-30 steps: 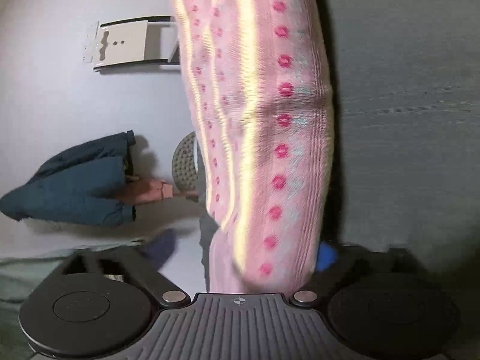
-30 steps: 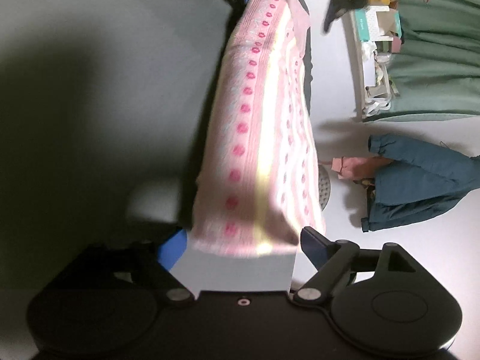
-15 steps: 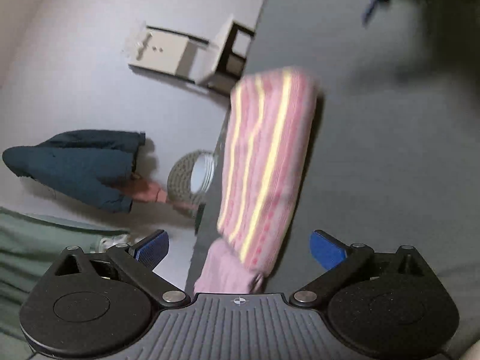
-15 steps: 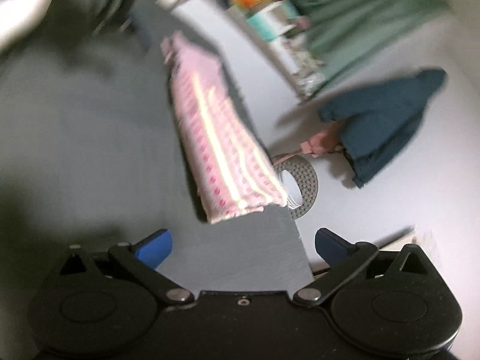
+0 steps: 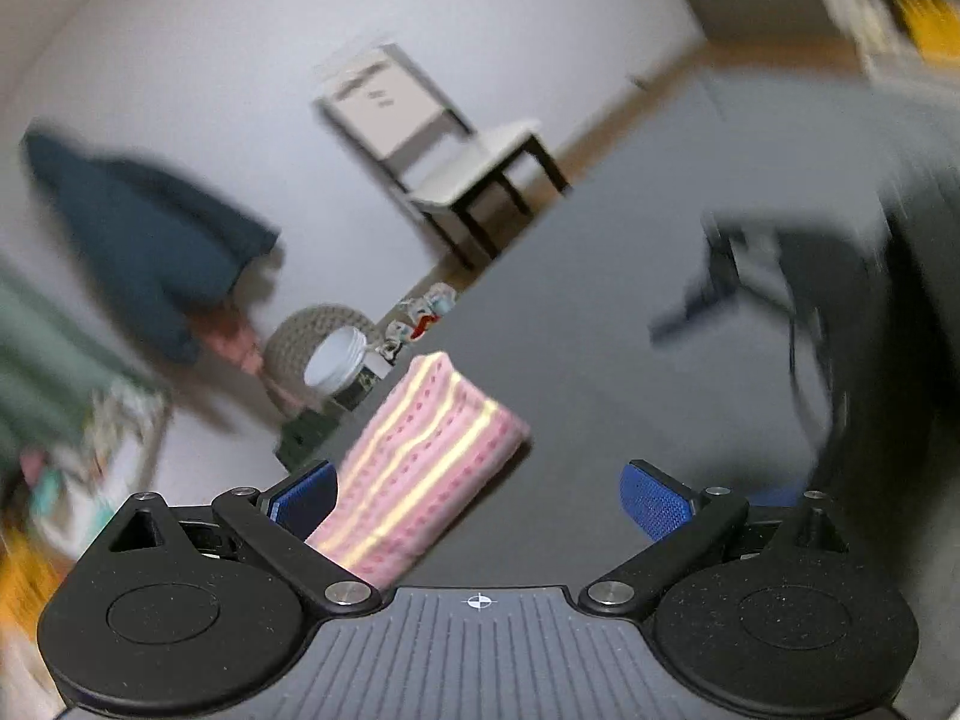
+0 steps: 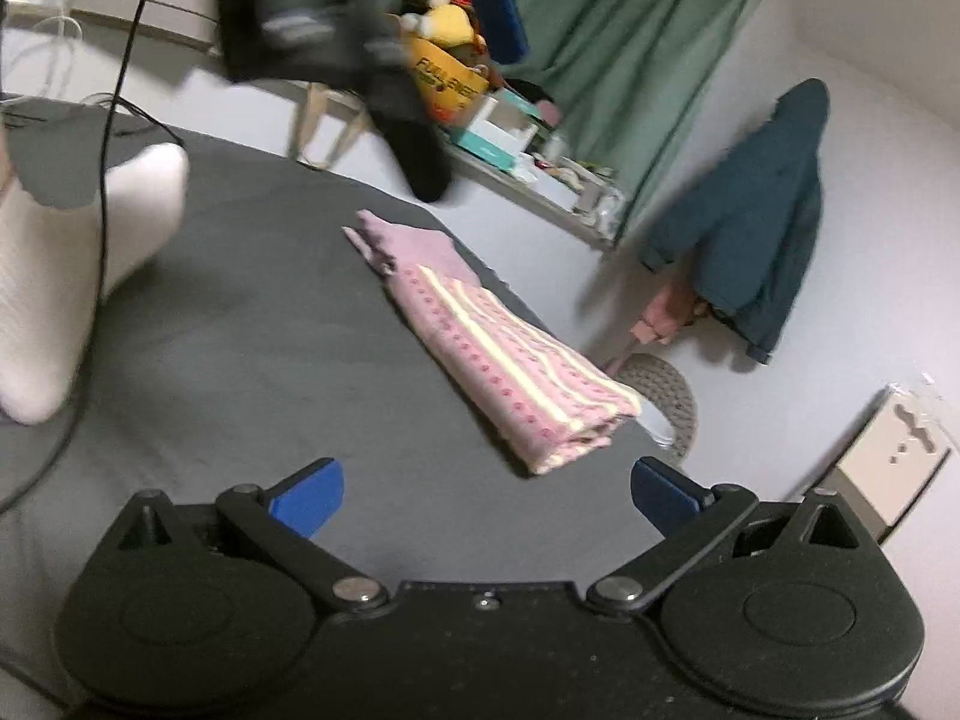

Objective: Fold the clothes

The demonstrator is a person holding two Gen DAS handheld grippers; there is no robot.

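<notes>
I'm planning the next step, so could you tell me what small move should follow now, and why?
Probably bring both grippers back from the pink garment and leave it. It lies folded in a long strip on the grey surface near the edge, apart from the right gripper, which is open and empty. The left gripper is open too.

garment (image 6: pixel 498 348) on mat (image 6: pixel 252 324) | jacket (image 6: pixel 750 240) on wall behind

Black hand-held gripper (image 6: pixel 486 495), blue fingertips (image 6: pixel 309 495), silver screws
</notes>
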